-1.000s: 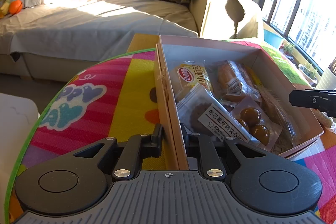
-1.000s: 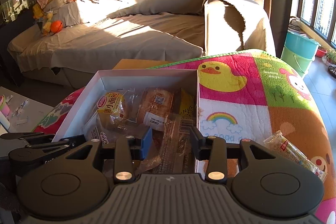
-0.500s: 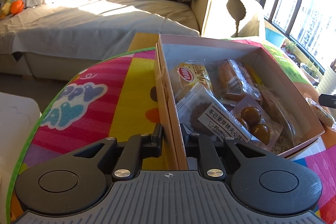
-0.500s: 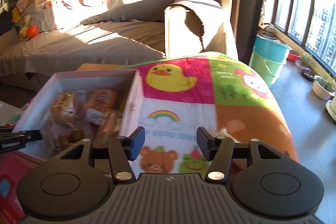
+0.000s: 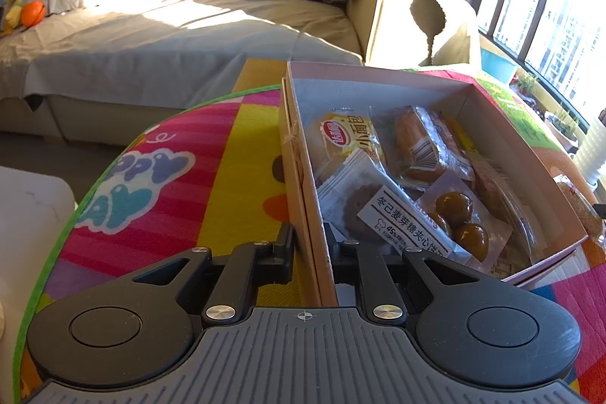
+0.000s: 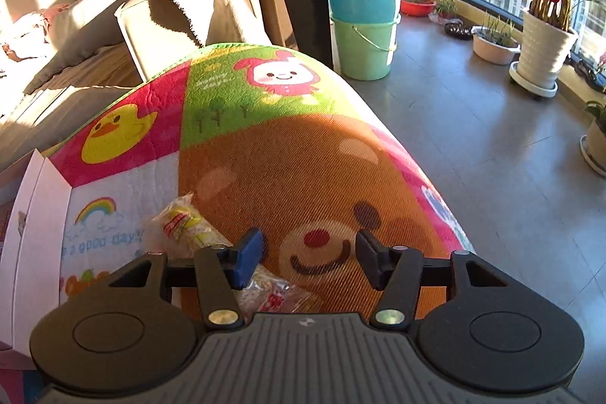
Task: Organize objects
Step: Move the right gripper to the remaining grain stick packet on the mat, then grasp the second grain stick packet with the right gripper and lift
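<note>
Right wrist view: right gripper (image 6: 307, 258), jaws just narrowed, nothing pinched, is nearer the snack packet (image 6: 189, 226), lying diagonally under its left finger beside the box (image 5: 488, 124); left gripper (image 5: 308, 250) clamps the box's wall.

Left gripper (image 5: 310, 252) clamped tight, angled downward. Right gripper (image 6: 308, 262) jaws apart, just been closing, nothing pinched.
</note>
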`<state>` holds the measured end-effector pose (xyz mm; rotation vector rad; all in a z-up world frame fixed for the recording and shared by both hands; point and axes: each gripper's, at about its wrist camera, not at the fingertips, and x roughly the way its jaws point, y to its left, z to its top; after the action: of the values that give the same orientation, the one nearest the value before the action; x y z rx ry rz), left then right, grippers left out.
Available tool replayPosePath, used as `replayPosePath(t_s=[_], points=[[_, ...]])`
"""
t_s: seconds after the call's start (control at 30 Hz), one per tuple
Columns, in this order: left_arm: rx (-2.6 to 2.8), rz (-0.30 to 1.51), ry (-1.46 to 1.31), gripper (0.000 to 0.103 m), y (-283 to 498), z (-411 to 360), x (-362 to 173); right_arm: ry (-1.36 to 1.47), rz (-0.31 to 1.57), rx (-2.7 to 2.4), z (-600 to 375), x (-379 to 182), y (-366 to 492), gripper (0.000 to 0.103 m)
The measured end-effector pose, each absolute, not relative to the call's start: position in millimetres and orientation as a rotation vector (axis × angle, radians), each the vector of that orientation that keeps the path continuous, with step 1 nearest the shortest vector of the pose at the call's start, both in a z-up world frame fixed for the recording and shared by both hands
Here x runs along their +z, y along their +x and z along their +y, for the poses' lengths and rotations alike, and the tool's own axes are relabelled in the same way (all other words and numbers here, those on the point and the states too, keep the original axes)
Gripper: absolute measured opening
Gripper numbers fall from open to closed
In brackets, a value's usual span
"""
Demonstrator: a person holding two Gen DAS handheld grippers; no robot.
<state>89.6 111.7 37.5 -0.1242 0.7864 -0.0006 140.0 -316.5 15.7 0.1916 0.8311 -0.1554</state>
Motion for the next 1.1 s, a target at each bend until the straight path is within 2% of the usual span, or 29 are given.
replayPosePath(t_s=[0.33,0.7,0.8,0.87,1.1], points=[[-0.001,0.786,-0.125,0.016,89.9,112.1,37.9,0.166,0.802,-0.049,-291.4,34.9,113.2,0.057],[0.000,0.787,-0.119,0.016,90.0,111.6,38.0,0.122,0.824,-0.005,-252.9,18.7,154.8,0.057],[0.001,0.789,-0.103,0.016,90.5,110.3,38.5,0.069,0.843,0.012,-238.0,13.6,160.9,0.046],[-0.002,0.789,-0.101,0.016,90.5,111.2,38.3,0.027,0.849,0.028,-230.0,13.7,158.0,0.030],[-0.012,0.788,-0.106,0.016,91.0,113.3,37.6,-0.017,0.891,0.096,-221.0,23.4,123.6,0.028]])
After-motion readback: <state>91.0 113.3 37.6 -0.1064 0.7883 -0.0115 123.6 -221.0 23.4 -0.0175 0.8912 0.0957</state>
